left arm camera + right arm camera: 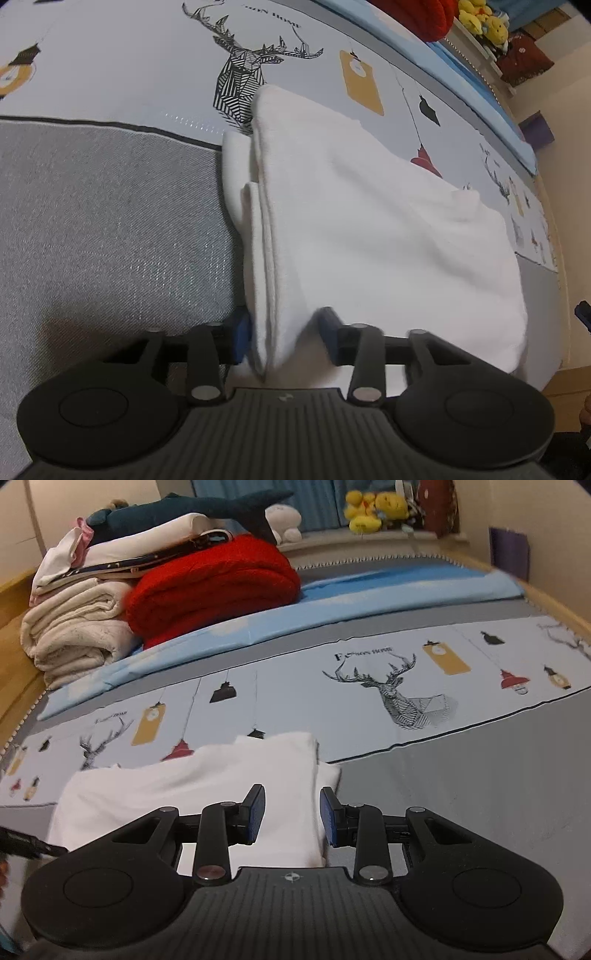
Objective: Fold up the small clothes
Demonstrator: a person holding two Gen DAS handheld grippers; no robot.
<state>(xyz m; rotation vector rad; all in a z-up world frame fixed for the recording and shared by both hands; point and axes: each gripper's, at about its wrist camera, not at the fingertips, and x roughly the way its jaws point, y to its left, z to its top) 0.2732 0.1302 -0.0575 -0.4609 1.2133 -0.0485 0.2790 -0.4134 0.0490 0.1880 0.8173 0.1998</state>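
A white garment (369,229) lies partly folded on the printed bedsheet (110,74). My left gripper (284,339) stands at the garment's near left edge. Its blue pads (242,339) are apart, and a thick fold of the layered cloth sits between them. In the right wrist view the same garment (207,786) lies flat in front. My right gripper (291,818) hovers over its right edge, open, with nothing between the blue pads (258,812).
A red knitted blanket (218,583) and a pile of cream folded laundry (74,627) sit at the back left on a light blue sheet (332,602). Yellow plush toys (373,509) line the far shelf. Grey bedding (480,794) spreads to the right.
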